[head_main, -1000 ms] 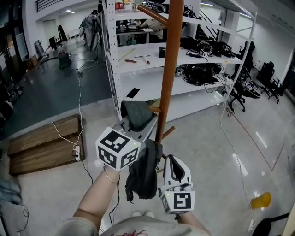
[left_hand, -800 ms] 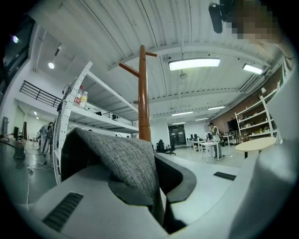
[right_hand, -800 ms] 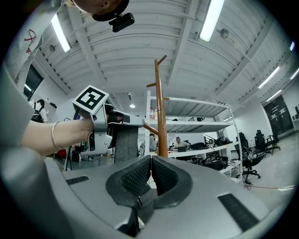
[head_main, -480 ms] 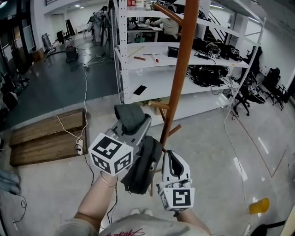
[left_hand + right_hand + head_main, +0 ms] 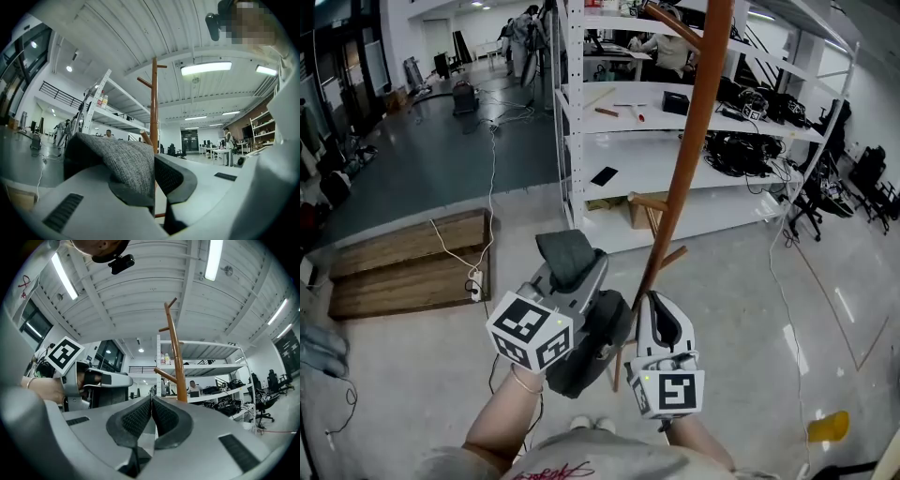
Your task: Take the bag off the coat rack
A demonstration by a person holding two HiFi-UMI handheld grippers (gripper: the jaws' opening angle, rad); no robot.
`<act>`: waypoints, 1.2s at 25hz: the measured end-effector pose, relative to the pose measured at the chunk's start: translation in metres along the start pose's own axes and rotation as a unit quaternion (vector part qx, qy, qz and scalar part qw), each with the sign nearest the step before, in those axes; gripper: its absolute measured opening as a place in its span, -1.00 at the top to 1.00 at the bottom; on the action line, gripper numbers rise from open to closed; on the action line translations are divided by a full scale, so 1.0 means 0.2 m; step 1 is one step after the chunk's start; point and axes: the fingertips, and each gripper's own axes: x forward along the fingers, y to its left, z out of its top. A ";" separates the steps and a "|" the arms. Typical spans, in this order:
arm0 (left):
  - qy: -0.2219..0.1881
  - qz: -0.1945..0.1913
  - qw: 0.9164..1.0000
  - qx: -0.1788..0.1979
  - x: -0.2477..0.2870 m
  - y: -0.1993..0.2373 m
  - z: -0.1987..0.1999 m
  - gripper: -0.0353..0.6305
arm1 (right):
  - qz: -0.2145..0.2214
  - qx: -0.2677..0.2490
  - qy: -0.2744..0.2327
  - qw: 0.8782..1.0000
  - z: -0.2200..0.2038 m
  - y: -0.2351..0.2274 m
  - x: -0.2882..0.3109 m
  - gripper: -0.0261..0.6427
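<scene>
The brown wooden coat rack pole (image 5: 692,155) rises just ahead of me, with a short peg (image 5: 649,202) low on it. My left gripper (image 5: 572,272) is shut on the bag's grey woven strap (image 5: 566,256), a little left of the pole and clear of the peg. The dark bag body (image 5: 589,345) hangs under that gripper. In the left gripper view the grey strap (image 5: 126,161) fills the jaws of the left gripper (image 5: 154,180), and the pole (image 5: 153,103) stands behind. My right gripper (image 5: 660,309) is shut and empty beside the bag; its closed right gripper (image 5: 151,416) points toward the pole (image 5: 176,359).
White metal shelving (image 5: 581,141) with cables and tools stands behind the rack. A wooden pallet (image 5: 403,272) lies on the floor to the left, with cords and a power strip (image 5: 474,286) beside it. A yellow cup (image 5: 828,427) lies at lower right. Office chairs (image 5: 811,192) stand at right.
My left gripper has carried the strap and bag down and to the left, away from the pole's peg. The right gripper stayed shut beside the bag.
</scene>
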 end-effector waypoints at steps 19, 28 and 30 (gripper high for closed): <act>0.000 0.034 0.999 -0.022 -0.33 -0.15 -0.21 0.80 | 0.028 0.000 -0.012 1.000 0.05 0.18 -0.03 0.87; 0.006 0.037 0.999 -0.016 -0.36 -0.19 -0.24 0.80 | 0.033 0.007 -0.009 0.999 0.05 0.22 -0.06 0.87; 0.005 0.037 0.999 -0.016 -0.36 -0.20 -0.24 0.80 | 0.034 0.005 -0.006 0.999 0.04 0.22 -0.06 0.87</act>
